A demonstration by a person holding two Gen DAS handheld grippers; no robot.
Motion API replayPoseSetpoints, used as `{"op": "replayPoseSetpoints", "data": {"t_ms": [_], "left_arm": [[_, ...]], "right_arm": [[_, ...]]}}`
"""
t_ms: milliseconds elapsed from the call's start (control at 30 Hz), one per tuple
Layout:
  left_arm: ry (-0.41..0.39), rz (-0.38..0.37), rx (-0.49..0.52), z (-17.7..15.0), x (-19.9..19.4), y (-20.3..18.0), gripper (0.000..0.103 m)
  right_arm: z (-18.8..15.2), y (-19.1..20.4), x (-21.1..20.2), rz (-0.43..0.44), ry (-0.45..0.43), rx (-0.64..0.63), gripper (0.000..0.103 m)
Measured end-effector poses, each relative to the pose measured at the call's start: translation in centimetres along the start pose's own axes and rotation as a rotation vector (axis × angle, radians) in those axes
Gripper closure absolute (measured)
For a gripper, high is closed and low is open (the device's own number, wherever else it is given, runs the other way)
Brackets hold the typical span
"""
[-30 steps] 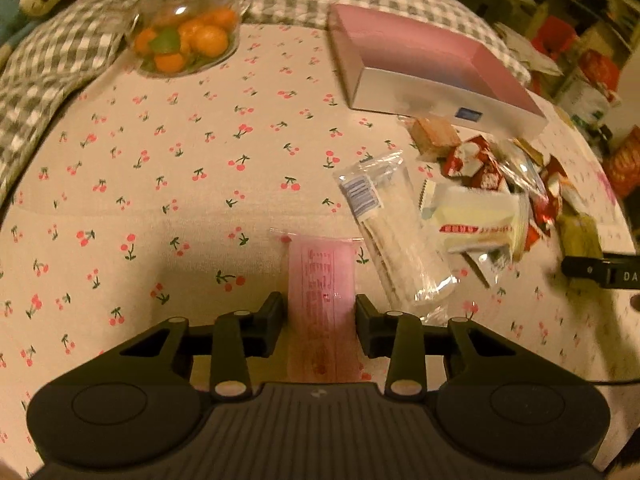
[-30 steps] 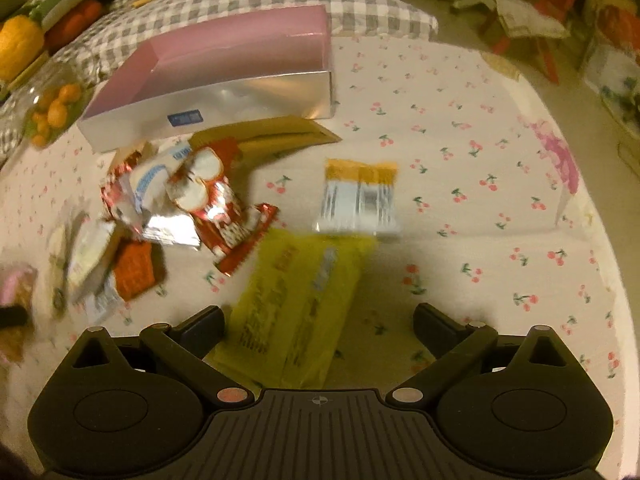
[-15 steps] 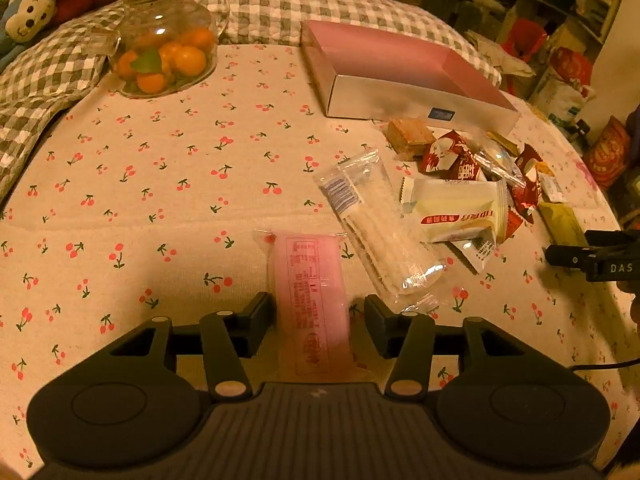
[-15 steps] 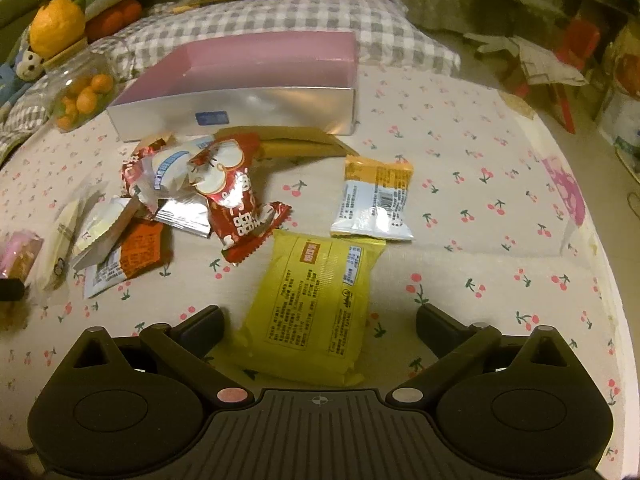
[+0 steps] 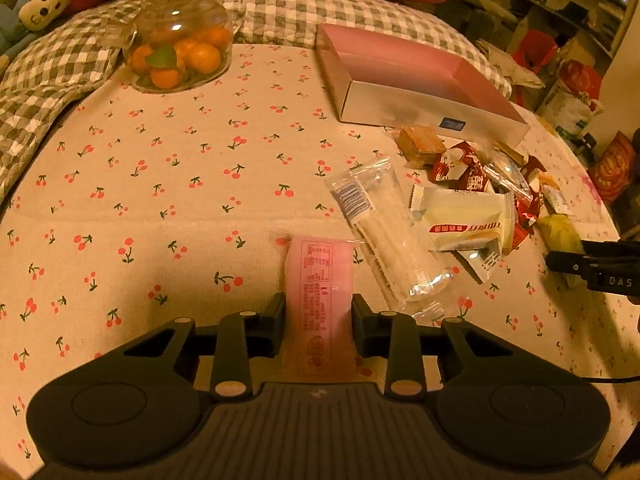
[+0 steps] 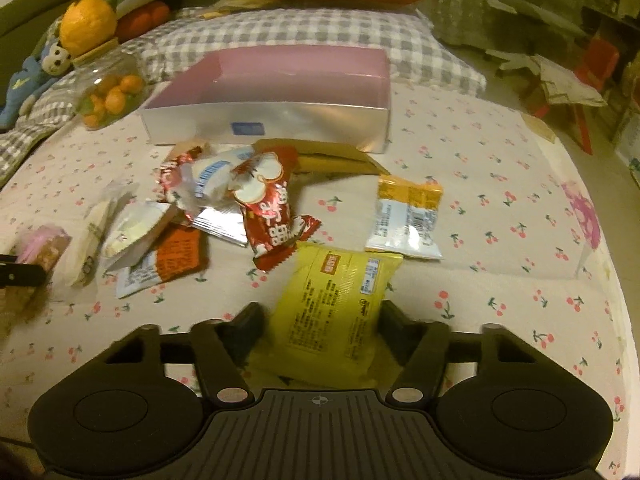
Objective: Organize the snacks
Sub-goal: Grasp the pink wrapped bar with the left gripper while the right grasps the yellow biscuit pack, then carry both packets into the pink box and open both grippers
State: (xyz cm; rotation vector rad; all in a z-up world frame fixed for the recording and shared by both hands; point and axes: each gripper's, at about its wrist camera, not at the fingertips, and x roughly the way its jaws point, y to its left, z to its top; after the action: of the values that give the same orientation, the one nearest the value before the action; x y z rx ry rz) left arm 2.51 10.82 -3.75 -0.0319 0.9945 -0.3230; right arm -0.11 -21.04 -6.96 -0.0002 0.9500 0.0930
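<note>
My left gripper [image 5: 319, 312] has a pink snack packet [image 5: 320, 272] between its fingers, lying on the cherry-print cloth; its jaws are closing and the pads touch both sides. A yellow snack packet [image 6: 340, 292] sits between the fingers of my right gripper [image 6: 322, 316], whose jaws are closing onto its sides. The pink open box [image 6: 280, 92] stands empty at the back. A pile of loose snacks [image 6: 224, 200] lies in front of it, with a red packet [image 6: 272, 216] on top. A long clear packet [image 5: 384, 236] lies right of the pink one.
An orange-and-white packet [image 6: 408, 220] lies alone just beyond the yellow one. A glass jar of small oranges [image 5: 178, 52] stands at the back left. Checked pillows [image 6: 304, 28] and plush toys [image 5: 38, 0] line the far edge. The cloth drops off at the right.
The right gripper's fingers have come in from wide apart to the sides of the yellow packet. The left fingers spread a little, then came back onto the pink packet.
</note>
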Motion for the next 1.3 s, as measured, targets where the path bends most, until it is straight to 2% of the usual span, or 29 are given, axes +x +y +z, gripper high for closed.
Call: {"op": "replayPoseSetpoints", "data": {"t_ms": [233,567,900,1200,1300], "left_arm": [[0.005,-0.013,-0.063,0.3,-0.2,0.6,0.074],[-0.029,-0.040,-0.073,1.6,-1.2,-0.2,0.074],[-0.094,-0.071,-0.079,4.6,-1.9,-2.5,0.074],[-0.164,-0.098,-0.087,8.1,-1.3,-5.6,0.074],[-0.175,-0.085,-0.062,9.3,-0.4,-6.7,0.074]], "right_arm": [[0.1,0.0,-0.1,0.010,0.009,0.010,0.052],[1.6,0.3,-2.3,0.074,-0.030,0.058,0.052],[5.6,-0.5,-3.5,0.101,-0.090,0.167,0.052],[9.2,-0.7,-2.4,0.083,-0.123,0.216,0.052],[10.3,-0.6,-1.8,0.075,-0.132,0.217,0.052]]}}
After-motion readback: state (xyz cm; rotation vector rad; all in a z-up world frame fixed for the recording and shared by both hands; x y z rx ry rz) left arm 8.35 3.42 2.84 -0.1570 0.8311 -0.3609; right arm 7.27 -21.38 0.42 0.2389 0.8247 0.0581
